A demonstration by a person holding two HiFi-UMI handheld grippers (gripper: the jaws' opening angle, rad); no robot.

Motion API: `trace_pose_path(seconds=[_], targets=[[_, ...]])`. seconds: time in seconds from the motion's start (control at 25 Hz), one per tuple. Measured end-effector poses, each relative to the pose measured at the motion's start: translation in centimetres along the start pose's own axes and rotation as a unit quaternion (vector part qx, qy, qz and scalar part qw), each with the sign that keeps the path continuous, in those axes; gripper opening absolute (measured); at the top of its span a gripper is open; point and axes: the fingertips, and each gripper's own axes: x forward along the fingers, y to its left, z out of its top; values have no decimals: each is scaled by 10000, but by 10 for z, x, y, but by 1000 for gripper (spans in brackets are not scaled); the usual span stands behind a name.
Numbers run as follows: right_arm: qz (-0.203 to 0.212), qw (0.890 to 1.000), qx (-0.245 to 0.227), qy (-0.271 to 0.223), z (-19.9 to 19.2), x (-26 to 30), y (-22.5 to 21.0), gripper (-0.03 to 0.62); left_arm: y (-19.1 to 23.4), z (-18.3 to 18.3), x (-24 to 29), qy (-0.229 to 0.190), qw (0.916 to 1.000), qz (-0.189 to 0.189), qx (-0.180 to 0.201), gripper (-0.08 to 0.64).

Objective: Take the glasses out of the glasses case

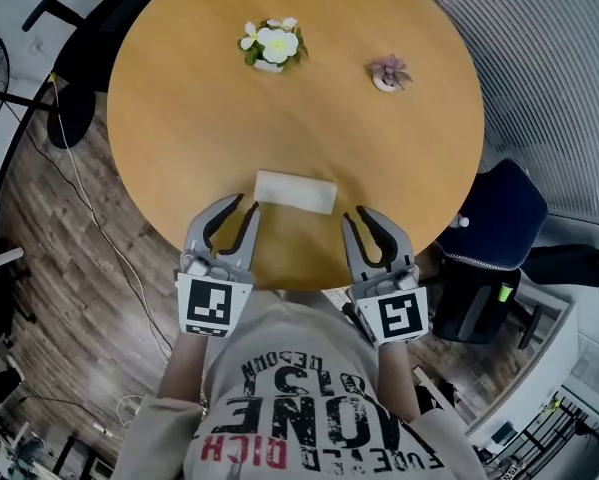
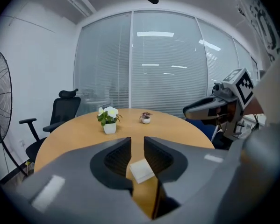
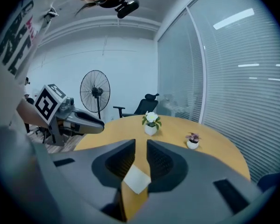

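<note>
The white glasses case point(image 1: 295, 191) lies closed on the round wooden table point(image 1: 179, 118), near its front edge. My left gripper point(image 1: 244, 206) hovers just left of the case and my right gripper point(image 1: 356, 215) just right of it, both short of touching it. In the left gripper view the case point(image 2: 141, 171) shows beyond the narrow gap of the left gripper point(image 2: 137, 146), with nothing between the pads. The right gripper point(image 3: 140, 153) likewise stands slightly apart and empty, and the case point(image 3: 136, 179) sits past its tips. No glasses are visible.
A white-flowered pot point(image 1: 272, 45) and a small pink plant point(image 1: 389, 73) stand at the table's far side. A black office chair point(image 1: 79, 38) is at the far left, a blue chair point(image 1: 499, 208) at the right. A standing fan point(image 3: 95, 93) and floor cables lie left.
</note>
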Motion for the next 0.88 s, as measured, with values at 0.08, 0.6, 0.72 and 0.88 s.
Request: trace_pose_path(seconds=[0.08,0.6,0.72,0.88], targets=[[104,9997,-135,172,-11,7,2,47,-1,-16,8,215,9998,-46,4,101],[571,9821,-1198,1335,-94,52,22,118,-15,-114,50,1469,9879,-462,-157,149],[645,9729,-1538,1604,-107,56,28,124,-14,-133,57,1752,9832,-517,24,152],[687,9628,-1857,1840,-121,61,33,126,-13,-144,64,1945,9788,-631,90,152]])
